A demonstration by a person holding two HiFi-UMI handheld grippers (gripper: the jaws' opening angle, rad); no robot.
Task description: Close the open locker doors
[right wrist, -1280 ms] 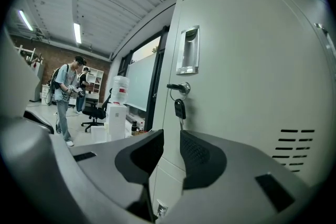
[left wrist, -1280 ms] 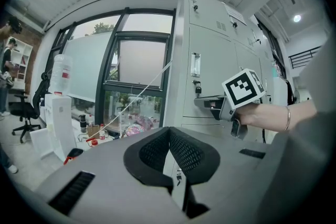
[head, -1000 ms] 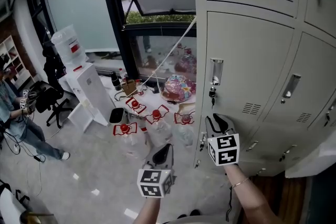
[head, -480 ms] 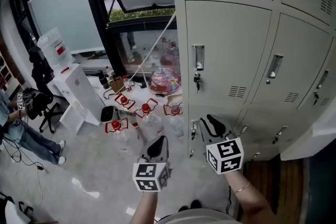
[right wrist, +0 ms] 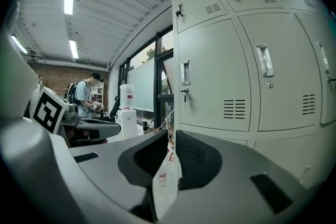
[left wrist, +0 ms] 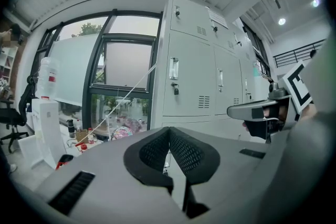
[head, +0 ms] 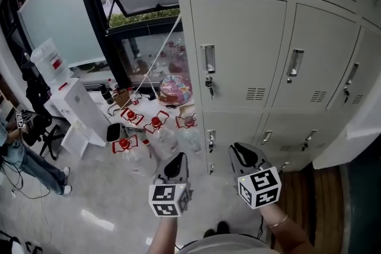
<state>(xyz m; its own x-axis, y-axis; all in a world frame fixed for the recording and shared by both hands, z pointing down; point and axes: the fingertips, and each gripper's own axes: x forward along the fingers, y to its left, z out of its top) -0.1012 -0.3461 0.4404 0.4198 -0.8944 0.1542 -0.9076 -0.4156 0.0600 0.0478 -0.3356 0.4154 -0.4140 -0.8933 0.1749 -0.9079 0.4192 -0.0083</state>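
Overhead, the head view shows the left gripper (head: 177,159) and the right gripper (head: 241,150) held side by side, apart from each other, before the grey lockers (head: 238,56), neither touching a door. The doors facing them sit flush, while a pale door leaf (head: 351,137) juts out from the bank at the right edge. Red-capped bottles (head: 156,122) sit on the floor near a white water dispenser (head: 74,105). Next, in the left gripper view, its 2 black pads (left wrist: 152,150) meet at the tips with nothing between them, and closed doors stand ahead. Last, in the right gripper view, its pads (right wrist: 198,157) have just been closing and leave a narrow, empty gap, pointing toward a shut door with a keyed handle (right wrist: 185,73). A person (right wrist: 84,94) stands far left.
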